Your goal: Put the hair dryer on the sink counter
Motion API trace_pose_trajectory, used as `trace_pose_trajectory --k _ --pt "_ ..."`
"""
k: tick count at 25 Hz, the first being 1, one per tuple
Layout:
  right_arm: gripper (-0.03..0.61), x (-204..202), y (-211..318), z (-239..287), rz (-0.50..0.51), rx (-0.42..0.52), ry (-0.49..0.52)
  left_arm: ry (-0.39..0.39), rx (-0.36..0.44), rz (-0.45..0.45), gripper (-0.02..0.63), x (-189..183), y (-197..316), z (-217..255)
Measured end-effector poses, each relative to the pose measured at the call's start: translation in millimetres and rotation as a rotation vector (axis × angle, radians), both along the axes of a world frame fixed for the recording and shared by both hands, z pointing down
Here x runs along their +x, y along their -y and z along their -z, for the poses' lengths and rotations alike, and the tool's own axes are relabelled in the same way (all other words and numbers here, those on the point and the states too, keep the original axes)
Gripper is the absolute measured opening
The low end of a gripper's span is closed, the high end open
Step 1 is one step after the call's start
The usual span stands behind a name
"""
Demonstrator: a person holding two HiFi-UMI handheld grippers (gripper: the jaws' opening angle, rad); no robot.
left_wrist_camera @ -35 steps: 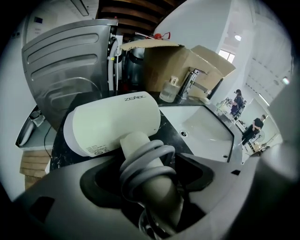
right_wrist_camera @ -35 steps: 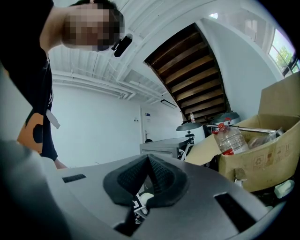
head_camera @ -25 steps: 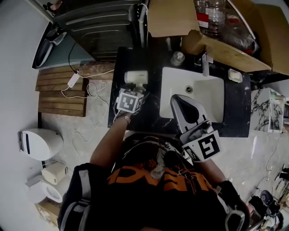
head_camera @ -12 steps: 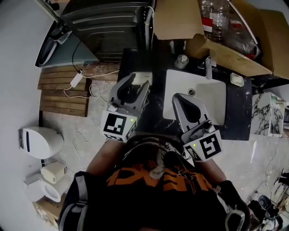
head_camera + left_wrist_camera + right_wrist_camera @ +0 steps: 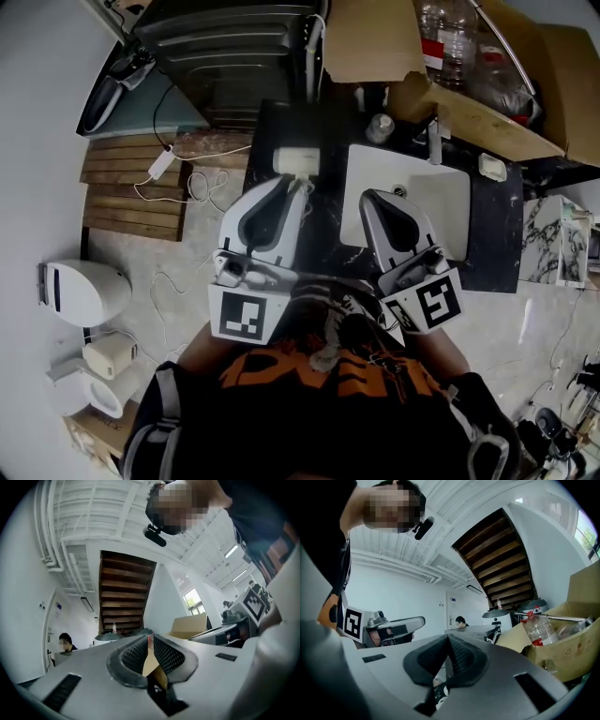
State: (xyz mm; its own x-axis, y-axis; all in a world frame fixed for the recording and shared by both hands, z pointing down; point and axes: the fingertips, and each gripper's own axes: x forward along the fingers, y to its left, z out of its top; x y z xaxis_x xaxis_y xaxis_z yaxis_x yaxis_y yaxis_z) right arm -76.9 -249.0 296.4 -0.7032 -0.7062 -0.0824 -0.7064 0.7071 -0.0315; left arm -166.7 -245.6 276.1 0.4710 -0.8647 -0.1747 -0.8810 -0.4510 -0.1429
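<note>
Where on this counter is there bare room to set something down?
Bare: the counter strip right of the sink, in front of the soap dish. The sink's right side is clear too. Crowded: the back edge, with bottle, faucet and overhanging box; the dryer takes the strip left of the sink.

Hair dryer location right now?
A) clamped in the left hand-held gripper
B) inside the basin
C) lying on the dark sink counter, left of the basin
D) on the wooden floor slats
C: the white hair dryer lies on the dark sink counter, left of the basin. The left hand-held gripper has just been closing its jaws, and nothing is between them.
</note>
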Motion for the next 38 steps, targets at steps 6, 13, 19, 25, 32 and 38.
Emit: trace_pose_trajectory --k 6,13,19,25,32,38 --pt "0.014 1 -3 -2 0.002 0.011 0.0 -0.013 -0.017 0.017 0.023 -2 -9 4" --pt "0.014 0 -8 -1 0.005 0.023 0.011 -0.012 -0.083 0.014 0.023 -2 -18 -5" --pt "0.014 -2 -12 6 -0.009 0.038 0.009 -0.008 -0.085 -0.003 0.023 4 -25 -4" --pt "0.014 -4 -16 10 -0.022 0.049 0.006 -0.002 -0.109 -0.009 0.023 4 -28 -8" --pt "0.014 -7 -16 10 -0.029 0.047 -0.002 -0.005 -0.113 -0.018 0.023 3 -25 -11" --pt "0.014 -12 -13 8 -0.036 0.045 -0.007 -0.02 -0.13 -0.015 0.023 -3 -23 -17"
